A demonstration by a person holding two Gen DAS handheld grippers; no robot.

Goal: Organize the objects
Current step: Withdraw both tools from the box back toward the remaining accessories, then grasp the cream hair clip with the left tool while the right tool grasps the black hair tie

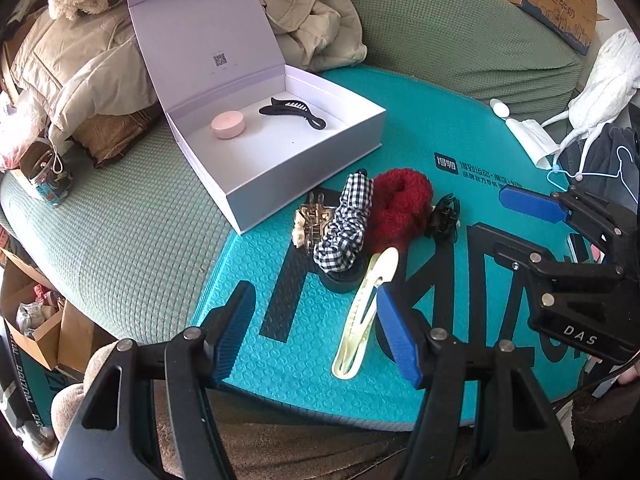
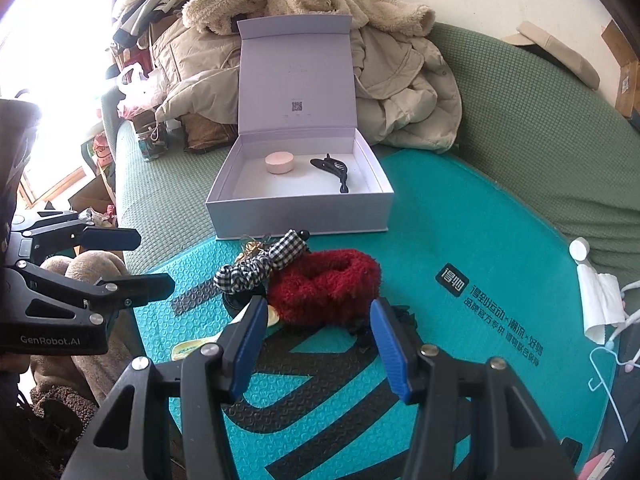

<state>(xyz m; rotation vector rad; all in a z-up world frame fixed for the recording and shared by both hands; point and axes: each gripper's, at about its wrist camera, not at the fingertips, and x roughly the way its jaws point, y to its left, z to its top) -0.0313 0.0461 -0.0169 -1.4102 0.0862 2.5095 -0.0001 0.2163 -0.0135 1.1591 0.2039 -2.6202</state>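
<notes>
An open white box (image 1: 304,168) (image 2: 300,212) sits on a teal mat (image 1: 440,148) (image 2: 460,232). It holds a pink round case (image 1: 228,125) (image 2: 279,162) and a black hair clip (image 1: 294,111) (image 2: 332,170). In front of it lies a pile: a red fuzzy scrunchie (image 1: 400,208) (image 2: 326,284), a checked scrunchie (image 1: 346,228) (image 2: 260,266), a gold claw clip (image 1: 312,222), a small black claw clip (image 1: 444,216), a black band (image 1: 344,280) and a cream clip (image 1: 366,312). My left gripper (image 1: 316,332) (image 2: 152,260) is open beside the cream clip. My right gripper (image 2: 318,344) (image 1: 516,224) is open, just short of the red scrunchie.
Beige coats (image 1: 80,60) (image 2: 400,80) are heaped behind the box on a green sofa cover (image 1: 120,220) (image 2: 540,120). A cardboard box (image 1: 560,4) stands at the back right. A white cloth and tissue (image 1: 532,140) (image 2: 600,300) and a blue hanger (image 1: 624,176) lie at the mat's right edge.
</notes>
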